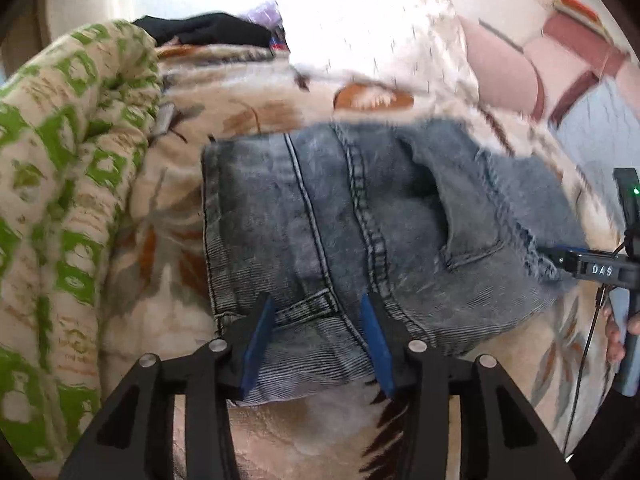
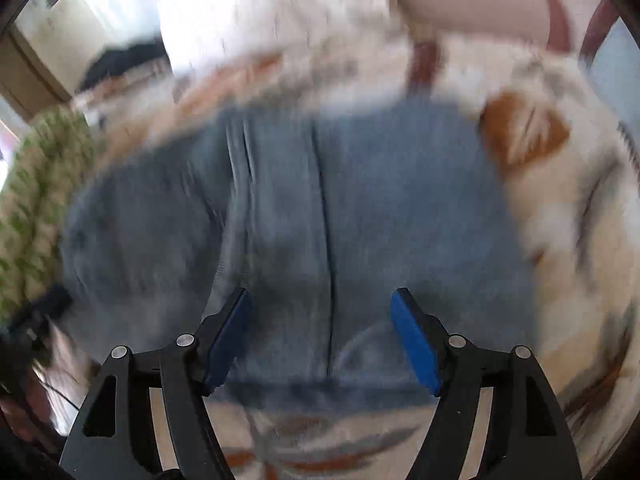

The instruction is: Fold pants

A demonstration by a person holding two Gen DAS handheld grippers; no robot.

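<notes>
Left wrist view: the folded jeans point(image 1: 360, 220) lie on a patterned blanket point(image 1: 168, 208); the left gripper point(image 1: 318, 308) hangs over their near edge, jaws released, waistband between but unpinched. Right wrist view, blurred: the right gripper point(image 2: 322, 304) is above the jeans point(image 2: 300, 208), jaws spread wide, holding nothing.

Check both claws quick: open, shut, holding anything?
Left claw: open, its pads either side of the jeans' waistband edge, not clamped.
Right claw: open wide above the jeans, holding nothing.
</notes>
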